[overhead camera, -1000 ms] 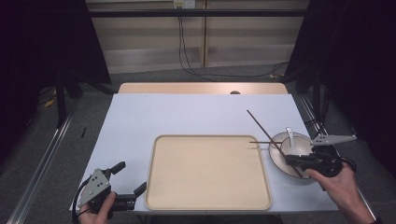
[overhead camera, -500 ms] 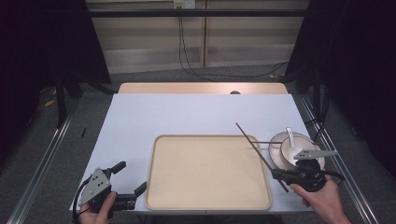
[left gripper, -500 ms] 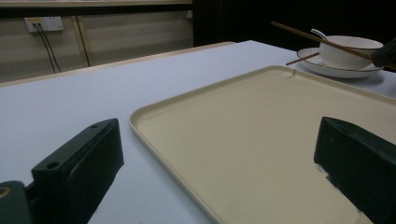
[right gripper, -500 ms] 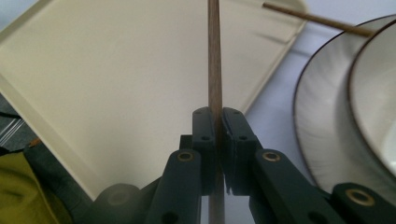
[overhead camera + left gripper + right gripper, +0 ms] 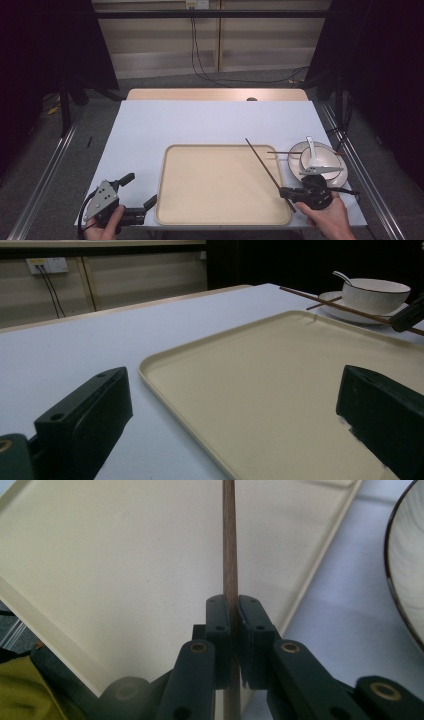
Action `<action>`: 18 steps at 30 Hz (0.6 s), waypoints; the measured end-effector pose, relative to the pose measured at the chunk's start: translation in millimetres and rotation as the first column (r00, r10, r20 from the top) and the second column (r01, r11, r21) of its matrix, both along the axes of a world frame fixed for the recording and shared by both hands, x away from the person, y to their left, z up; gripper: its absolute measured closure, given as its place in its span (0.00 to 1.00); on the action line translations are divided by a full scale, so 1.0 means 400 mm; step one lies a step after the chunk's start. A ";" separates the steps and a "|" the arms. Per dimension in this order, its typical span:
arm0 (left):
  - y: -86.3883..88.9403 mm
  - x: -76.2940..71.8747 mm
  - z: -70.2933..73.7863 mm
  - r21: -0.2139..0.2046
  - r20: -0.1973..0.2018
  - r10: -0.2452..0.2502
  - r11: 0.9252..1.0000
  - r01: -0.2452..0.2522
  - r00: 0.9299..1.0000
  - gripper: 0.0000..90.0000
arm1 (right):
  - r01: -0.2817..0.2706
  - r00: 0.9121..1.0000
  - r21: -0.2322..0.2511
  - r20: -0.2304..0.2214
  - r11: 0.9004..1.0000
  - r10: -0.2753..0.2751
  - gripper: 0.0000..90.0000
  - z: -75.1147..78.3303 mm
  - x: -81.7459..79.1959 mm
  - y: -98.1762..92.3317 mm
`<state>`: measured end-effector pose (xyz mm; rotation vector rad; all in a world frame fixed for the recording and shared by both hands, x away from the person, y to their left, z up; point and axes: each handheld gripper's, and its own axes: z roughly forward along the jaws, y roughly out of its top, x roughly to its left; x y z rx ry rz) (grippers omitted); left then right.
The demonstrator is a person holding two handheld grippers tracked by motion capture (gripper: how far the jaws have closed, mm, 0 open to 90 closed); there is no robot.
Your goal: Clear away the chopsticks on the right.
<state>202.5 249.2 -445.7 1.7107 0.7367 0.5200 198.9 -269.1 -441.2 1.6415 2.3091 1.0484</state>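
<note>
From above, the right gripper (image 5: pixel 295 192) held a chopstick (image 5: pixel 262 162) slanting over the tray (image 5: pixel 220 212), probably mid-transfer from the plate (image 5: pixel 295 160). The left gripper (image 5: pixel 235 415) waited near the tray, jaws apart. Up close, the right jaws clamped the chopstick; lowering it flat seemed next.

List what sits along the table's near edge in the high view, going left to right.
left tongs → beige tray → right tongs, clamped on a chopstick → plate with a bowl
</note>
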 end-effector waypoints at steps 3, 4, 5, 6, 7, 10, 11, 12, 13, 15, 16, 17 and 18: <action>0.001 0.000 0.000 0.004 0.000 0.001 1.000 -0.001 1.000 0.02 | 0.009 1.000 -0.003 -0.003 1.000 -0.009 0.94 -0.007 0.003 0.006; 0.001 0.000 0.000 0.003 0.000 0.002 1.000 -0.002 1.000 0.02 | 0.009 1.000 -0.003 -0.003 1.000 -0.009 0.94 -0.007 0.003 0.006; 0.001 0.000 0.000 0.003 -0.001 0.003 1.000 -0.003 1.000 0.02 | 0.009 1.000 -0.007 -0.012 1.000 -0.009 0.94 -0.012 0.005 0.010; 0.001 0.000 0.000 0.003 -0.001 0.003 1.000 -0.003 1.000 0.02 | 0.008 1.000 -0.012 -0.015 1.000 -0.008 0.94 -0.016 0.006 0.014; 0.001 0.000 0.000 0.002 -0.001 0.003 1.000 -0.003 1.000 0.02 | 0.010 1.000 -0.013 -0.022 1.000 -0.010 0.94 -0.019 0.007 0.017; 0.001 0.000 0.000 0.002 -0.001 0.002 1.000 -0.002 1.000 0.02 | 0.018 0.999 -0.018 -0.035 1.000 -0.018 0.94 -0.026 0.012 0.024; 0.001 0.000 0.000 0.001 -0.001 0.003 1.000 -0.003 1.000 0.02 | 0.017 0.999 -0.018 -0.033 1.000 -0.017 0.94 -0.027 0.014 0.024; 0.001 0.000 0.000 0.001 -0.001 0.003 1.000 -0.003 1.000 0.02 | 0.018 0.999 -0.017 -0.031 1.000 -0.019 0.94 -0.029 0.016 0.024; 0.001 0.000 0.000 -0.002 -0.001 0.003 1.000 -0.003 1.000 0.02 | 0.027 0.999 -0.018 -0.030 0.999 -0.027 0.94 -0.030 0.017 0.026; 0.001 0.001 -0.001 0.000 -0.001 0.001 1.000 -0.001 1.000 0.02 | 0.026 0.999 -0.015 -0.040 1.000 -0.027 0.94 -0.032 0.019 0.027; 0.001 0.001 -0.001 -0.002 -0.003 0.002 1.000 -0.002 1.000 0.02 | 0.029 0.999 -0.017 -0.043 0.999 -0.030 0.94 -0.034 0.021 0.029; 0.001 0.001 -0.001 -0.001 -0.003 0.001 1.000 -0.001 1.000 0.02 | 0.029 0.998 -0.017 -0.051 0.999 -0.030 0.94 -0.036 0.022 0.030; 0.001 0.001 -0.001 -0.001 -0.002 0.002 1.000 -0.002 1.000 0.02 | 0.034 0.998 -0.015 -0.055 0.999 -0.035 0.94 -0.038 0.024 0.031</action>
